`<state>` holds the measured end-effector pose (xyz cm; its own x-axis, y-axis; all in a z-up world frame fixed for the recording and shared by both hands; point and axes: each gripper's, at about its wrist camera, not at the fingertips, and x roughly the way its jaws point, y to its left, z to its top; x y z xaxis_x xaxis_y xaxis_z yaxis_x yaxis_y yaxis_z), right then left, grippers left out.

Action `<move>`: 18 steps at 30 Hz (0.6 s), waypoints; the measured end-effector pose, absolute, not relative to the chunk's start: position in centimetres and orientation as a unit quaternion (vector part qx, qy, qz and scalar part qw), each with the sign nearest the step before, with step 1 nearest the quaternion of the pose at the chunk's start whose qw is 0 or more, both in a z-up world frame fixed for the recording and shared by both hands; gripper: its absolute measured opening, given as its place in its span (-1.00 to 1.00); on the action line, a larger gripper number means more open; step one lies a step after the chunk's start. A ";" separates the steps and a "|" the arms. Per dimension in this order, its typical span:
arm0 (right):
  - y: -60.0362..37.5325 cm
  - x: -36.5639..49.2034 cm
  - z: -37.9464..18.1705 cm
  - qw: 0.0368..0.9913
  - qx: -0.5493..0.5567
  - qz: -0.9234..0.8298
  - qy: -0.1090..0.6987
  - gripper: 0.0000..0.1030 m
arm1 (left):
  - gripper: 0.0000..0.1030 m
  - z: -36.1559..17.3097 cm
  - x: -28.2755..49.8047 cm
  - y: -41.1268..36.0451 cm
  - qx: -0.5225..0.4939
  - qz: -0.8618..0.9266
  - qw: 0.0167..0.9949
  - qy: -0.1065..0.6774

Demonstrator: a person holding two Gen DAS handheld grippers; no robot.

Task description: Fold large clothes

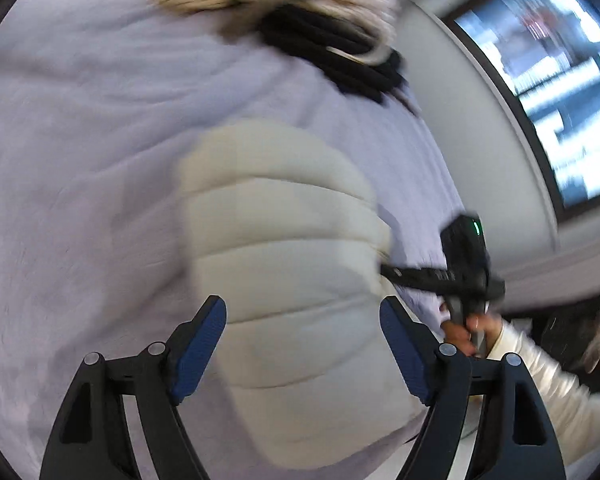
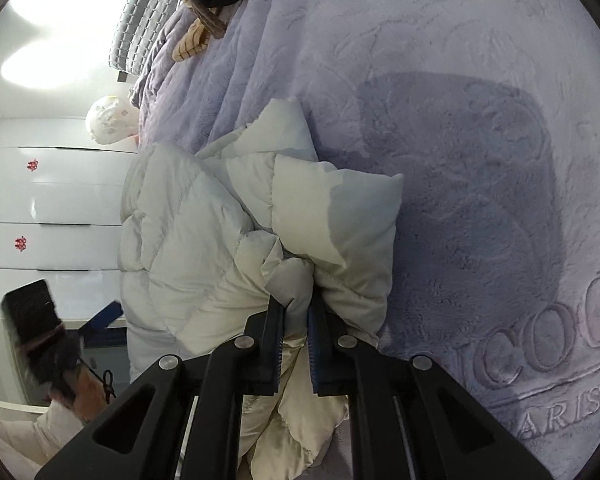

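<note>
A cream quilted puffer jacket (image 1: 284, 240) lies bunched on a lavender plush blanket (image 1: 80, 160). My left gripper (image 1: 302, 304) hovers over the jacket's near end, jaws wide and open, with nothing pinched. At the jacket's right edge, my right gripper (image 1: 384, 270) reaches in, held by a hand (image 1: 468, 328) in a cream sleeve. In the right wrist view my right gripper (image 2: 296, 300) is shut on a puffy fold of the jacket (image 2: 188, 232). There a blue pad (image 2: 106, 314) of the left gripper shows at lower left.
A pile of striped and black clothes (image 1: 300, 8) lies at the blanket's far end. A grey quilted pillow (image 2: 140, 20) sits beyond it. White drawers (image 2: 52, 200) stand beside the bed. A window (image 1: 560, 80) is on the right. The blanket (image 2: 460, 160) spreads wide past the jacket.
</note>
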<state>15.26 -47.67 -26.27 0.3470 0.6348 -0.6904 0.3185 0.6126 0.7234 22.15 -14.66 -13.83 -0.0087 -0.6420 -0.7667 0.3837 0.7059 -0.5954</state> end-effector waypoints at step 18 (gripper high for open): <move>-47.7 12.9 -24.9 0.704 0.408 0.088 0.575 -0.75 | 0.66 -21.8 22.9 -18.4 -0.091 -0.357 0.659 0.656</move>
